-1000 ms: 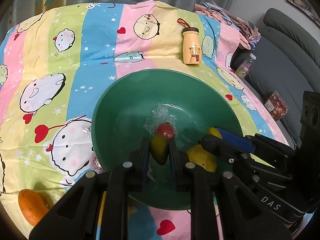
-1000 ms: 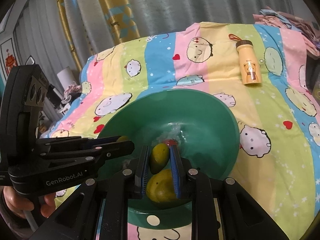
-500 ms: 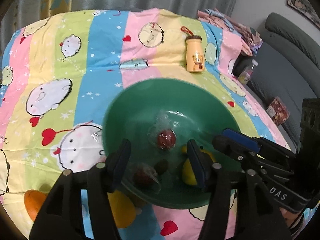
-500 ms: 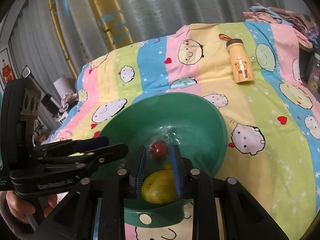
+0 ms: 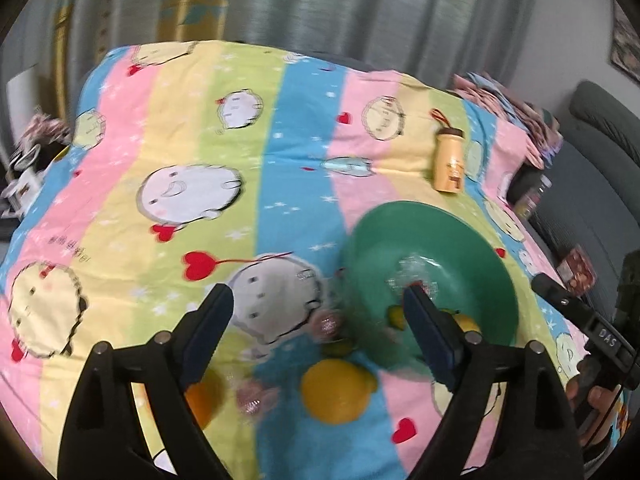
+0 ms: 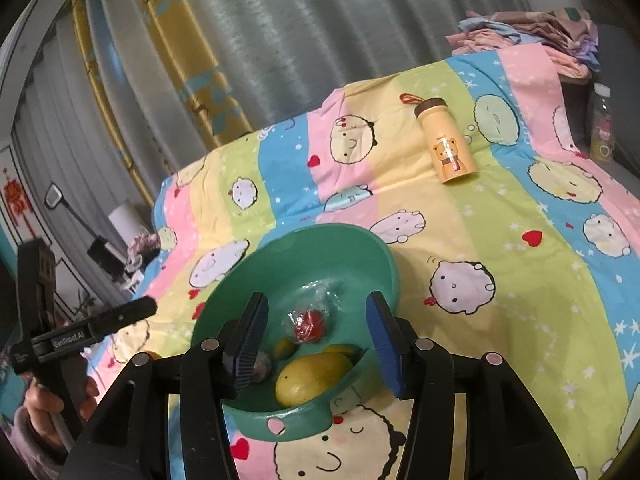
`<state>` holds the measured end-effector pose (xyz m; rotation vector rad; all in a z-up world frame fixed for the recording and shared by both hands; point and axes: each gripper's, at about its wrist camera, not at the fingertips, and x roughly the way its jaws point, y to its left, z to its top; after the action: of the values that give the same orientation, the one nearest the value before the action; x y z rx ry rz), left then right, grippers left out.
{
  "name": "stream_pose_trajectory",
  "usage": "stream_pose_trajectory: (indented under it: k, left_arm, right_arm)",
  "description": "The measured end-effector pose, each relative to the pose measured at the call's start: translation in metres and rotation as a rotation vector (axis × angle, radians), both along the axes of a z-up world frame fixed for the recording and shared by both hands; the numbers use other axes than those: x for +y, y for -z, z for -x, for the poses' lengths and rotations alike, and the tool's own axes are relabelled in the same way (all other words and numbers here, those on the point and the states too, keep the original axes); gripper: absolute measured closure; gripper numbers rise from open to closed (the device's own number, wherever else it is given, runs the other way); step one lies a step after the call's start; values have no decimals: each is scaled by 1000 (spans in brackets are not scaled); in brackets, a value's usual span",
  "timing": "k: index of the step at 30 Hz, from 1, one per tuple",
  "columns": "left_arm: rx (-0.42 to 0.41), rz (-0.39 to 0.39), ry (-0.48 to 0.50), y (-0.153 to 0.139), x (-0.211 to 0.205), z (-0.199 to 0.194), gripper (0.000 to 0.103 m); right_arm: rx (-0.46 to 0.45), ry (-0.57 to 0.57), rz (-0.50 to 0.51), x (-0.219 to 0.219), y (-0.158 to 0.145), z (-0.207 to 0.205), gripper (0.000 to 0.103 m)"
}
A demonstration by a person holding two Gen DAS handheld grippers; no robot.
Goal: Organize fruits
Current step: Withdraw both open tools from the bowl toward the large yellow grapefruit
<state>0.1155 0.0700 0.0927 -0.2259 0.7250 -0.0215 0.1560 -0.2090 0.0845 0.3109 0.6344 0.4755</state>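
Note:
A green bowl (image 6: 360, 248) sits on the striped cartoon bedsheet. It holds a big yellow mango (image 6: 310, 378), a small green-yellow fruit (image 6: 284, 348) and a red fruit in clear wrap (image 6: 309, 324). My right gripper (image 6: 316, 344) is open and empty above the bowl's near side. In the left wrist view the bowl (image 5: 480, 256) is at the right. My left gripper (image 5: 320, 332) is open and empty, left of the bowl, above a yellow fruit (image 5: 336, 390), an orange (image 5: 202, 398) and wrapped pinkish fruits (image 5: 252, 398) on the sheet.
A yellow bear bottle (image 6: 450, 146) lies on the sheet behind the bowl; it also shows in the left wrist view (image 5: 450, 160). Folded clothes (image 6: 528, 32) sit at the far right. A grey sofa (image 5: 592, 168) stands at the right; curtains hang behind.
Both grippers opened and let their fruits fall into the bowl. My left gripper swung left and back, off the bowl, over the fruits on the sheet. My right gripper rose.

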Motion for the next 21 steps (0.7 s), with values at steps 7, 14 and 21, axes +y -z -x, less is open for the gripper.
stream_pose_trajectory:
  k: [7, 14, 21]
  left_arm:
    - [42, 15, -89, 15, 27, 30, 15]
    - [74, 46, -120, 24, 44, 52, 15]
    - [109, 35, -108, 35, 45, 71, 15]
  right_arm:
    - [4, -16, -44, -5, 3, 15, 51]
    - [9, -63, -41, -4, 8, 37, 51]
    - [6, -92, -20, -4, 10, 59, 51]
